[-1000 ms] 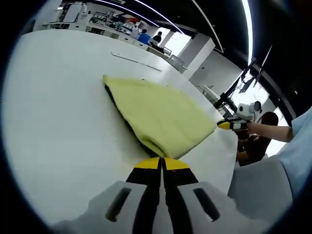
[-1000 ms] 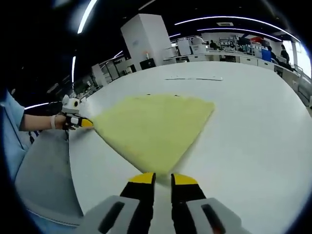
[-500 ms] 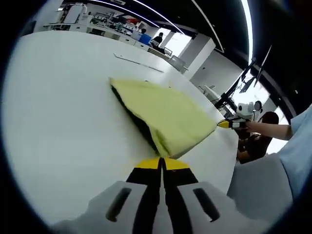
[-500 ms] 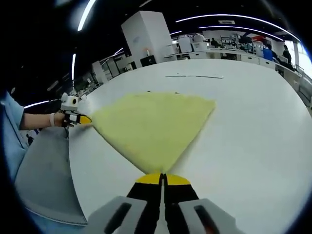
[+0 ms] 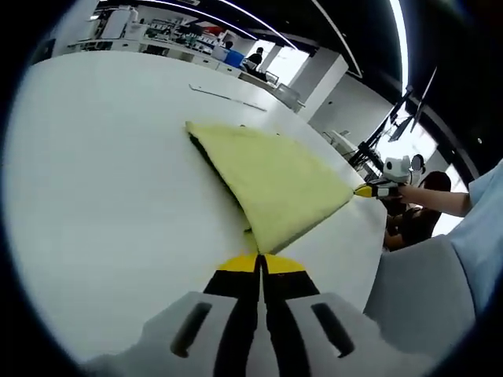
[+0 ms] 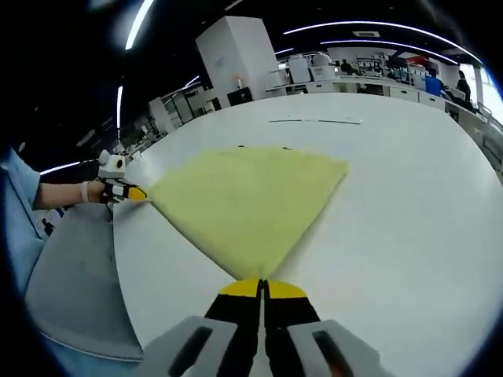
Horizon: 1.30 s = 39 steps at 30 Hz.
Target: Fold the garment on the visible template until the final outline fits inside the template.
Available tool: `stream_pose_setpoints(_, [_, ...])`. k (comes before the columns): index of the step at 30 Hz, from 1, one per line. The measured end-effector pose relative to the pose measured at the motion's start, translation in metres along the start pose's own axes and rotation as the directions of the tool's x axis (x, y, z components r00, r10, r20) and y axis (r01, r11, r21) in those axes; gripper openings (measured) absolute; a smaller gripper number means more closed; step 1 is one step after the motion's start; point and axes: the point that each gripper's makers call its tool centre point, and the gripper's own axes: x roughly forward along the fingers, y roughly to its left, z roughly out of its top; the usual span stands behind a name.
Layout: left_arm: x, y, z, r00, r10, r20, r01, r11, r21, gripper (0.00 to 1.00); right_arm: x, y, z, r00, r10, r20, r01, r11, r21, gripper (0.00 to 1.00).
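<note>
A yellow garment (image 5: 271, 177) lies folded on the white table (image 5: 102, 157), a dark underside showing along its left edge. My left gripper (image 5: 259, 263) is shut on the garment's near corner. At the garment's right corner, by the table edge, the right gripper (image 5: 363, 190) comes in. In the right gripper view the garment (image 6: 244, 196) spreads out as a fan, and my right gripper (image 6: 262, 288) is shut on its near point. The left gripper (image 6: 135, 192) holds the fan's left corner. A thin template line (image 5: 224, 96) is marked on the table behind the garment, template line (image 6: 314, 121).
The table's curved edge (image 6: 118, 251) runs close to both held corners, with a grey surface (image 6: 71, 267) below it. A person's light blue sleeve (image 5: 479, 236) is at the right. Wide white table (image 6: 409, 204) stretches beyond the garment. Work benches and people stand far back.
My right gripper has gone from open to shut on the garment's near point. The garment's near edge is drawn tighter between the two grippers, and less of the dark underside shows.
</note>
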Motion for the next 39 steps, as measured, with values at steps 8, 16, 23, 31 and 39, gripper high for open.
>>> stream_pose_setpoints(8, [-0.006,-0.008,-0.017,0.999,-0.024,-0.042,0.024,1.0,0.003,0.0,-0.011,0.013,-0.021,1.0,0.009,0.001,-0.009,1.0,0.024,0.0])
stream_pose_setpoints(16, [-0.009,-0.013,-0.03,0.994,-0.033,-0.1,0.035,0.999,0.015,0.0,-0.02,0.022,-0.034,1.0,0.018,0.007,-0.018,0.999,0.046,0.0])
stream_pose_setpoints(23, [-0.009,-0.014,-0.029,0.995,-0.036,-0.095,0.036,0.999,-0.005,0.0,-0.019,0.022,-0.033,1.0,0.013,0.004,-0.013,0.999,0.041,0.0])
stream_pose_setpoints(31, [-0.016,-0.015,-0.011,0.998,-0.052,-0.029,0.052,0.999,-0.01,0.01,-0.026,0.018,-0.025,1.0,-0.007,0.025,0.007,1.0,-0.002,0.1])
stream_pose_setpoints(39, [-0.035,-0.025,0.024,0.994,-0.069,0.081,0.066,0.997,0.039,0.32,-0.038,0.019,-0.007,0.996,-0.004,0.084,0.011,0.997,-0.082,0.45])
